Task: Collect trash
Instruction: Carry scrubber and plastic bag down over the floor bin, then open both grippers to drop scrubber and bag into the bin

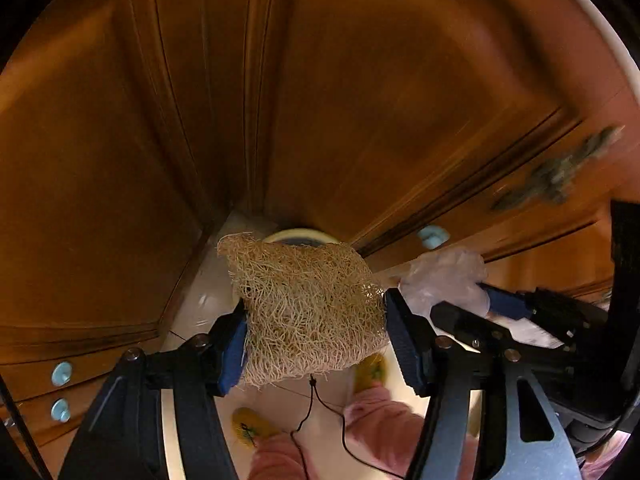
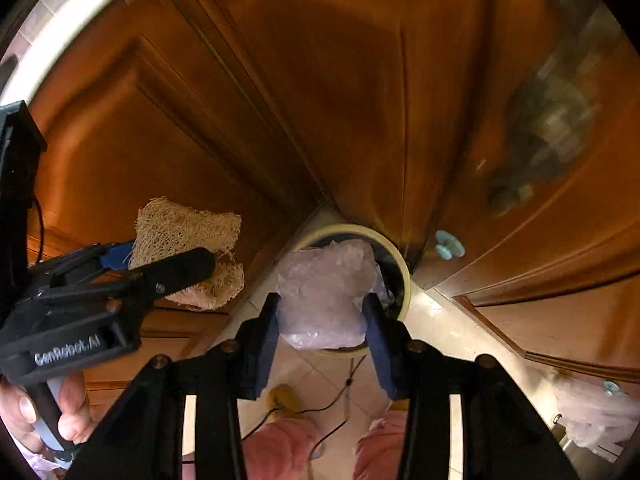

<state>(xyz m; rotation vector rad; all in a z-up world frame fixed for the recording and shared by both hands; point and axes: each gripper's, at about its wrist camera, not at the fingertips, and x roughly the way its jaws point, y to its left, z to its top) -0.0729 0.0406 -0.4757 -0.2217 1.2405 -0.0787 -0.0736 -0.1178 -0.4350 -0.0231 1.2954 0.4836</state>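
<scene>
Lettering "GenRobot.AI" marks the left gripper (image 2: 168, 256), clamping a loofah scrap (image 1: 308, 308); at three o'clock, right gripper (image 2: 322, 316) grips crumpled plastic (image 2: 326, 292).

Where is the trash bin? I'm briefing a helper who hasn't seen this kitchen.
Follow the brown wooden cabinets down to the pale tiled floor in their inner corner. The trash bin stands there, below the crumpled plastic: round, cream-rimmed, dark inside, the only container on the floor.

Wooden cabinet doors (image 1: 120, 160) with pale blue knobs (image 1: 433, 236) meet in a corner above a glossy tiled floor (image 2: 440, 328), where yellow slippers (image 1: 250, 424) and pink trouser legs (image 1: 380, 420) show below
</scene>
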